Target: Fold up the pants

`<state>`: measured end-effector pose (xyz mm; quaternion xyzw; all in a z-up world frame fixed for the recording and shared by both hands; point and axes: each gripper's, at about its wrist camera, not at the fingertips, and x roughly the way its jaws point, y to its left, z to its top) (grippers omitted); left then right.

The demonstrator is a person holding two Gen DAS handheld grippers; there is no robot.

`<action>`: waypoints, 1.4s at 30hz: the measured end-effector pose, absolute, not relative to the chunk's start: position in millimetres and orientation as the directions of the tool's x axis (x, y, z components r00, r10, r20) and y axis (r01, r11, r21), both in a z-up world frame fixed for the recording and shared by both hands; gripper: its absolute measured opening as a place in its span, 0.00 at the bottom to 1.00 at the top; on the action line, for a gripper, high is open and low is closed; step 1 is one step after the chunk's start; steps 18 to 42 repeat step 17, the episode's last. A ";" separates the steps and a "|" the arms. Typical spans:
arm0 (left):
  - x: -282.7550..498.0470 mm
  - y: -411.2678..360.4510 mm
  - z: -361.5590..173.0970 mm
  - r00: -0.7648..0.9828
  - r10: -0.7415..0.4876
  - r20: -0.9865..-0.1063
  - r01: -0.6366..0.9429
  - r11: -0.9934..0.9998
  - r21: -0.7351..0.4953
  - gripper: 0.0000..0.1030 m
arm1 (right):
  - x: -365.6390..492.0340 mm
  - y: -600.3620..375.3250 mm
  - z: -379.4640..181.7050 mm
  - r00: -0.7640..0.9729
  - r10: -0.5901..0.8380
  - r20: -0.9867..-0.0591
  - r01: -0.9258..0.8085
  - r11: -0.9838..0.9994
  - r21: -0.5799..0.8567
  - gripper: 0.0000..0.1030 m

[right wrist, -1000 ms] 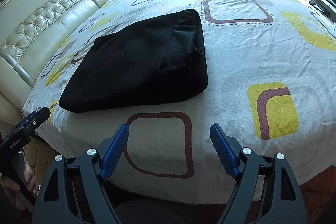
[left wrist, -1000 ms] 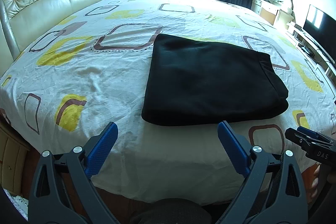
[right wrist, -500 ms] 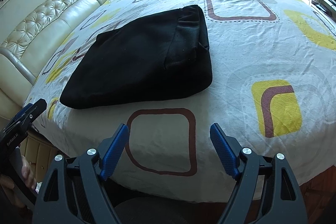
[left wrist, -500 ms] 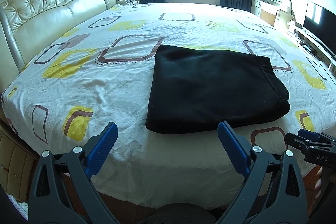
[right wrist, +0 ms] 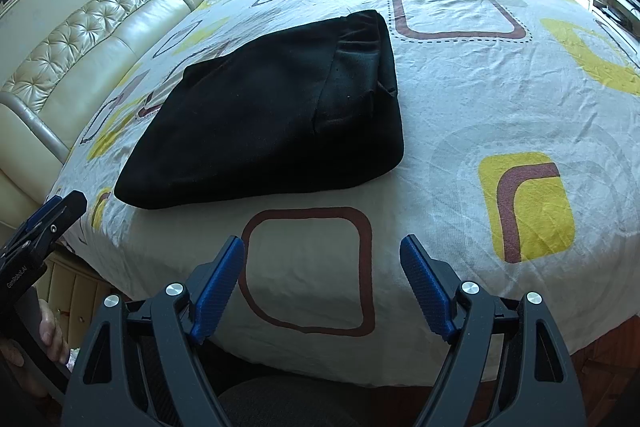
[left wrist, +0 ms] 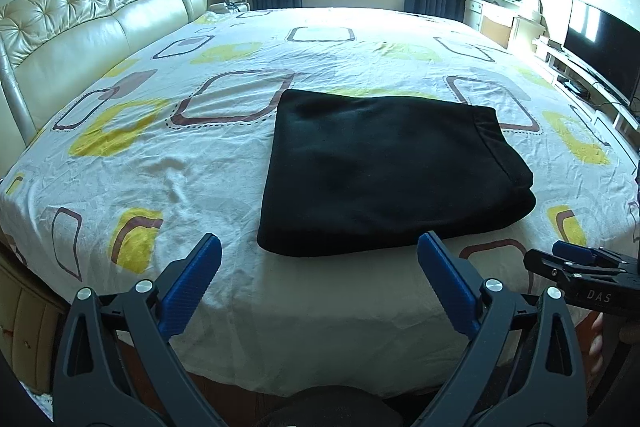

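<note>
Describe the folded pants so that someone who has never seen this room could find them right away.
Start at the large bed with the tufted cream headboard and a white sheet printed with yellow and brown rounded squares. On that sheet, near the bed's near edge, lie the pants, folded into a flat, thick rectangle. They are solid black, the only dark, unpatterned thing on the bed.
</note>
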<state>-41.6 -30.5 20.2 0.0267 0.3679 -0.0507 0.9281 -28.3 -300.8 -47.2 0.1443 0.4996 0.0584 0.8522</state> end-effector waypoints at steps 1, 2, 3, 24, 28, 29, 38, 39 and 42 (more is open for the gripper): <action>-42.6 -30.6 21.4 0.728 -0.087 -0.680 0.120 0.993 0.002 0.98 | -28.7 -300.5 -47.5 0.494 0.243 -0.835 0.045 0.952 0.304 0.76; -43.4 -30.6 22.7 0.731 -0.093 -0.676 0.119 0.993 -0.008 0.98 | -28.6 -300.6 -47.6 0.494 0.244 -0.835 0.046 0.951 0.305 0.76; -44.6 -30.2 24.0 0.738 -0.089 -0.668 0.107 0.994 -0.013 0.98 | -28.6 -300.8 -47.5 0.494 0.245 -0.834 0.045 0.951 0.306 0.76; 88.1 64.1 27.3 0.765 -0.016 -0.643 0.029 1.000 0.009 0.98 | 19.3 -349.1 -25.5 0.595 0.235 -0.768 0.089 0.931 0.354 0.80; 88.1 64.1 27.3 0.765 -0.016 -0.643 0.029 1.000 0.009 0.98 | 19.3 -349.1 -25.5 0.595 0.235 -0.768 0.089 0.931 0.354 0.80; 88.1 64.1 27.3 0.765 -0.016 -0.643 0.029 1.000 0.009 0.98 | 19.3 -349.1 -25.5 0.595 0.235 -0.768 0.089 0.931 0.354 0.80; 88.1 64.1 27.3 0.765 -0.016 -0.643 0.029 1.000 0.009 0.98 | 19.3 -349.1 -25.5 0.595 0.235 -0.768 0.089 0.931 0.354 0.80; 88.1 64.1 27.3 0.765 -0.016 -0.643 0.029 1.000 0.009 0.98 | 19.3 -349.1 -25.5 0.595 0.235 -0.768 0.089 0.931 0.354 0.80; 88.1 64.1 27.3 0.765 -0.016 -0.643 0.029 1.000 0.009 0.98 | 19.3 -349.1 -25.5 0.595 0.235 -0.768 0.089 0.931 0.354 0.80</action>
